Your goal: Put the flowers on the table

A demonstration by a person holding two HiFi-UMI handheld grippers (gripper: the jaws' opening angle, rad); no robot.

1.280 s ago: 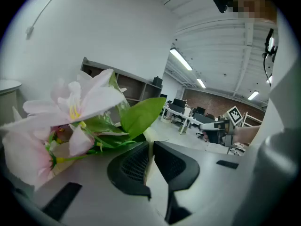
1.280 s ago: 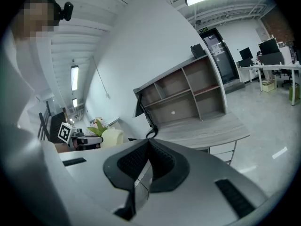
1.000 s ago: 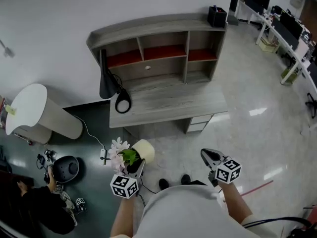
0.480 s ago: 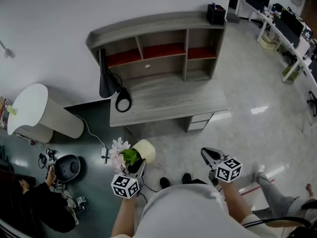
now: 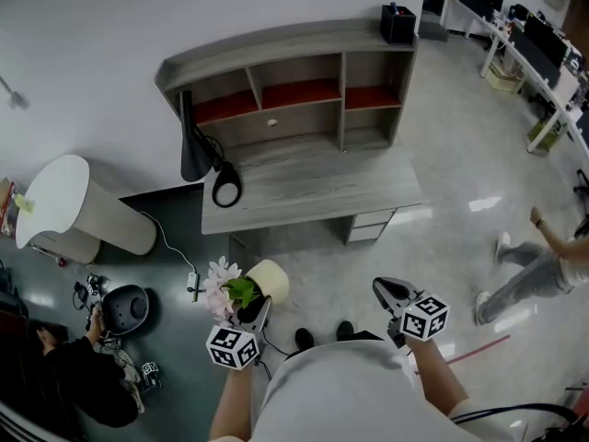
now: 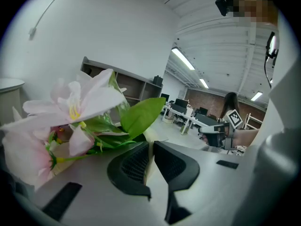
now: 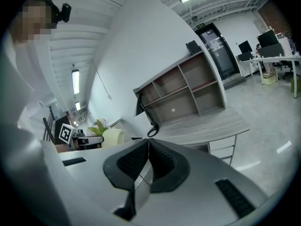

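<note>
The left gripper [image 5: 251, 313] has its jaws drawn in narrow on the rim of a cream pot [image 5: 269, 280]; in the left gripper view a sliver of the cream wall sits pinched between the pads. The pot holds the flowers [image 5: 218, 282], pale pink lily blooms with broad green leaves [image 5: 241, 290], which lean out toward 9 o'clock from the pot. Pot and flowers hang over the pale floor [image 5: 460, 201], clear of the desk [image 5: 313, 187], which lies at 12 o'clock from them.

At 3 o'clock from the pot, the right gripper [image 5: 382, 288] has its jaws closed together with nothing between them. Each gripper carries a marker cube [image 5: 230, 346] printed with black-and-white squares.

On the desk's left end, at 11 o'clock from the pot, stands a black lamp [image 5: 196, 141], its round head [image 5: 226, 192] resting on the top. The hutch behind has open compartments, three of them red inside [image 5: 302, 92]. On the hutch's right end sits a black box [image 5: 398, 24] with small things sticking up from it, too small to tell apart. Two drawers [image 5: 371, 226] sit under the desk's right side.

At 10 o'clock is a white round table [image 5: 51, 196]. At 8 o'clock a person in black [image 5: 64, 389] crouches beside a round black device [image 5: 124, 309]. Another person [image 5: 543, 265] is at the right edge.
</note>
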